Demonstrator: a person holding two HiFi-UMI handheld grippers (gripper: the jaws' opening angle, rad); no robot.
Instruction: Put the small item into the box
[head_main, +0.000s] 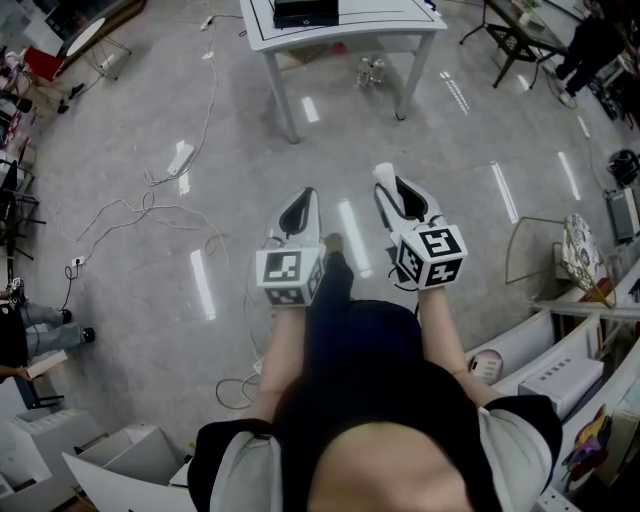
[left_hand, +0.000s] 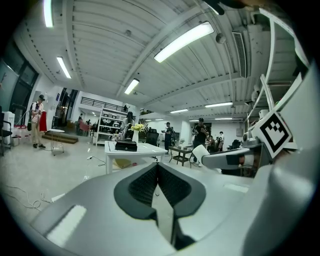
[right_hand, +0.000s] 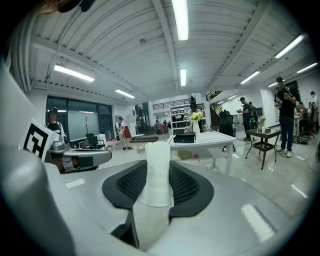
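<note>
Head view: I stand on the open floor (head_main: 130, 250) with both arms held out ahead of me. The white table (head_main: 352, 38) carrying the black box (head_main: 305, 12) is well apart from them. My right gripper (head_main: 398, 198) has the small white item (head_main: 383, 174) poking out past its tips.

Left gripper view: my left gripper (left_hand: 157, 171) has its pads together with nothing between them.

Right gripper view: the jaws are clamped on the item, which stands upright between the pads. I judge the pickup done; carrying the item to the box and dropping it in are still left.
</note>
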